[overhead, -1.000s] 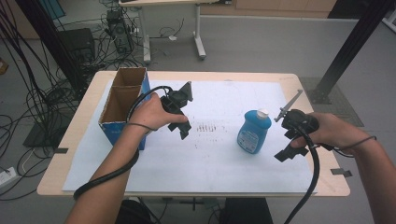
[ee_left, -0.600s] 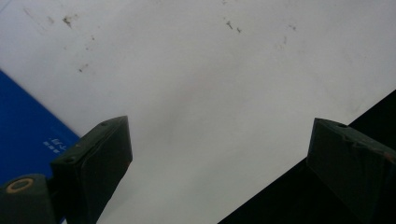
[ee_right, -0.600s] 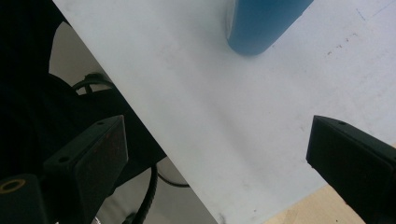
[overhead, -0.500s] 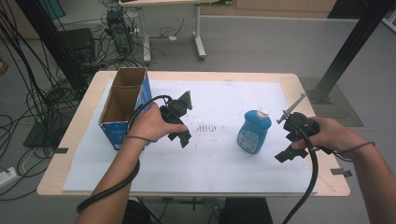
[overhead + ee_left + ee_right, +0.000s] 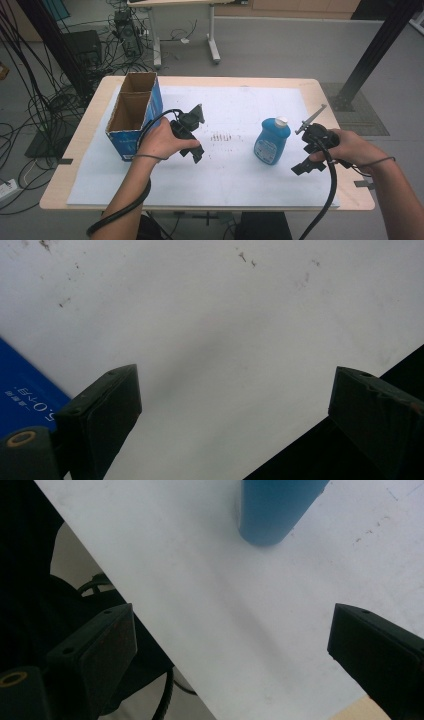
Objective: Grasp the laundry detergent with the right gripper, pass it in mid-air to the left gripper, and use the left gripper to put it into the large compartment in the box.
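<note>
Standing at the far left of the worktop [image 5: 90,150], a blue cardboard box [image 5: 134,114] with two open compartments rests on the white sheet [image 5: 225,185] that covers most of the surface. Just beside the box's right wall, the left tongs [image 5: 198,134] are held in the person's left hand [image 5: 161,141], low over the sheet; in the left gripper view [image 5: 232,405] the jaws are spread wide with nothing between them, bare white sheet below and a corner of the blue box at the left edge. A patch of small dark marks [image 5: 224,136] lies on the sheet between the left tongs and the blue bottle [image 5: 271,141]. The bottle stands upright right of centre, its white cap on top, touched by neither tool. Further right, near the worktop's right edge, the right hand [image 5: 350,147] holds the right tongs [image 5: 303,145], near the bottle but apart from it. In the right gripper view [image 5: 232,640] these jaws are also spread and empty, and the bottle's blue base [image 5: 275,510] shows ahead of them on the sheet, with the sheet's edge running diagonally beneath.
</note>
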### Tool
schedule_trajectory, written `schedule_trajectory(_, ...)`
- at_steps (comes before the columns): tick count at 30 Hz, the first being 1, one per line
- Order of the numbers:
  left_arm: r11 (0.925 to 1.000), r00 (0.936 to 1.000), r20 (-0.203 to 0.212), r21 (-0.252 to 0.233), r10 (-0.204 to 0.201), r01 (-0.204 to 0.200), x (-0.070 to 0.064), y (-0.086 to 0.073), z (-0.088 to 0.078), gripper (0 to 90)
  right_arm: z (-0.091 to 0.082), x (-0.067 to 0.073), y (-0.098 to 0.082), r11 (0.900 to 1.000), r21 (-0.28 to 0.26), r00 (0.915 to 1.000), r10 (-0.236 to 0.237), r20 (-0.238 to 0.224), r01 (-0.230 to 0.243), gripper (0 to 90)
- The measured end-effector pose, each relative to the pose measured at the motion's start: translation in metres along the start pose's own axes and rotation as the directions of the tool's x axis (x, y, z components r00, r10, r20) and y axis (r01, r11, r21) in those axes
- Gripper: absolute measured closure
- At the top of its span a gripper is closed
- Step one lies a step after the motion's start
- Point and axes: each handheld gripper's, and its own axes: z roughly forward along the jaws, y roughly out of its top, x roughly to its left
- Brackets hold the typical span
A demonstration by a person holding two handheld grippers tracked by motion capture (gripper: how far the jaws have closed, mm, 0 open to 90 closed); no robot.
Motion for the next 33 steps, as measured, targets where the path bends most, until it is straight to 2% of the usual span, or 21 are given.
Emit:
schedule_trajectory(7,0.9998,0.9999,0.014,-0.020,0.000,0.000,-0.002,-0.007,0.002,7.2,0.008,-0.002,-0.005,0.999,-0.030,0.9999,0.012,0.002,-0.012,5.2)
schedule_trajectory(19,0.9993,0.9998,0.014,-0.033,-0.015,0.015,-0.004,-0.012,0.008,7.2,0.022,-0.007,-0.013,0.995,-0.090,0.9995,0.032,-0.010,-0.032,5.1)
schedule_trajectory(21,0.9993,0.9996,0.021,-0.034,-0.016,0.017,-0.004,-0.013,0.011,7.3,0.027,-0.009,-0.017,0.992,-0.119,0.9989,0.046,-0.011,-0.047,5.1)
schedule_trajectory(33,0.9985,0.9995,0.017,-0.046,-0.027,0.028,-0.006,-0.017,0.016,7.2,0.045,-0.013,-0.027,0.982,-0.180,0.9981,0.061,-0.010,-0.062,5.2)
